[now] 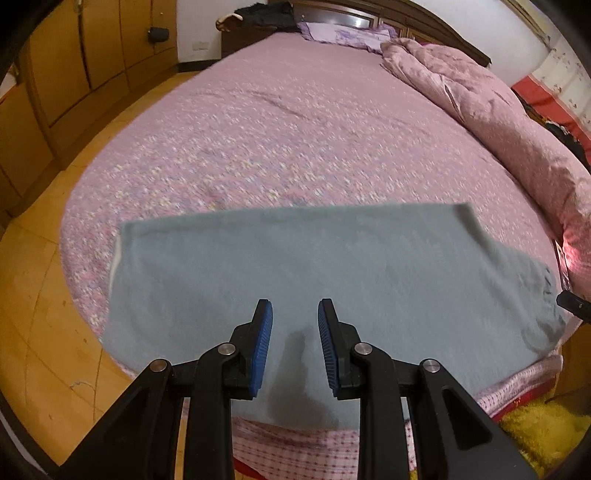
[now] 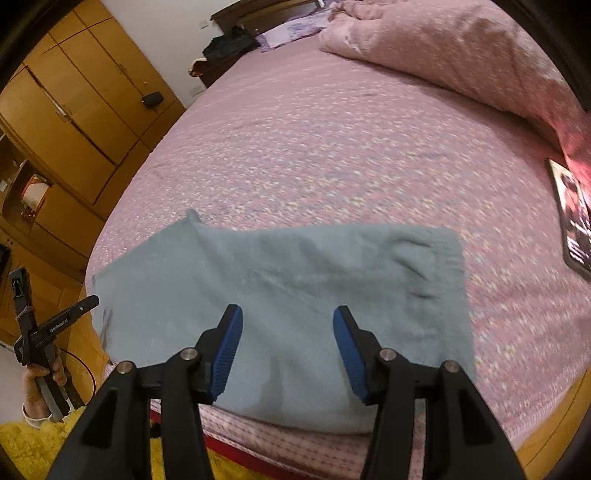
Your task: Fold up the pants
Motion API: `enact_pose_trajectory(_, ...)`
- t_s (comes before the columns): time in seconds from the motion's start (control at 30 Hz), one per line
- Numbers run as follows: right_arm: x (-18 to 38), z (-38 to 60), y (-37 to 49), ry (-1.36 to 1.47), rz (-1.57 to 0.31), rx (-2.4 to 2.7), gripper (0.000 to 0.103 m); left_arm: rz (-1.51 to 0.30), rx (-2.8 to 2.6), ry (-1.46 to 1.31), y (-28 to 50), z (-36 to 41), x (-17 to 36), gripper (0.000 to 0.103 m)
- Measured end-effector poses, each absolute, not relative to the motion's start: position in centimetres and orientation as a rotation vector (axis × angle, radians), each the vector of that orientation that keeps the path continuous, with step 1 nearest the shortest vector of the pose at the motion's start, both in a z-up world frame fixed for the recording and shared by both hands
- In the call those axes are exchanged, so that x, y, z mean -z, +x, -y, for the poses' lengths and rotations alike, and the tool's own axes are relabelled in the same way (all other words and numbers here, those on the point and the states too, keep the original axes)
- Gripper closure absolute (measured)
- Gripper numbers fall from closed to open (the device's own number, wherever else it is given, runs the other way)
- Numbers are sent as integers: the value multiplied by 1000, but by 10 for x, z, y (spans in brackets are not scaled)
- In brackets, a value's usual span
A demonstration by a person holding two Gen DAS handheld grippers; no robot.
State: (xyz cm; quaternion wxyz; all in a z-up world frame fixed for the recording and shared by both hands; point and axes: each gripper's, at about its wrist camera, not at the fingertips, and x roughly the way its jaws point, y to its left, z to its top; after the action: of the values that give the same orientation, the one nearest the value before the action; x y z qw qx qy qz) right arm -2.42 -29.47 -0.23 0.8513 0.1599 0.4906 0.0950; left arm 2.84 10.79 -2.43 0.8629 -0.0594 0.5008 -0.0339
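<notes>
Grey-blue pants [image 1: 314, 273] lie folded into a flat rectangle at the near edge of the pink floral bed [image 1: 288, 140]. In the left wrist view my left gripper [image 1: 295, 314] hovers over the pants' near edge, open and empty. In the right wrist view the same pants [image 2: 295, 280] lie under my right gripper [image 2: 288, 319], which is open wide and empty. The left gripper [image 2: 79, 306] shows at the far left there, held off the bed's corner. The right gripper's tip [image 1: 572, 304] shows at the right edge of the left wrist view.
A rumpled pink duvet [image 1: 498, 122] lies along the bed's right side. A dark book or tablet [image 2: 572, 221] lies on the bed at right. Pillows [image 1: 343, 35] and dark clothes [image 1: 266, 14] lie at the head. Wooden wardrobes [image 2: 74, 110] stand at left. A yellow rug [image 2: 33, 443] lies below.
</notes>
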Motion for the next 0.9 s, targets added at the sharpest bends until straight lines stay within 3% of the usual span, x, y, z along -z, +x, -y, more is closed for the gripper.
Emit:
enact_pose_trajectory(0.73, 34, 354, -84, 506, -1077, -80, 49, -1149, 83, -102, 24, -79, 52, 84)
enact_pose_trajectory(0.9, 35, 355, -88, 501, -1092, -61, 49, -1156, 99, -110, 26, -79, 54, 76)
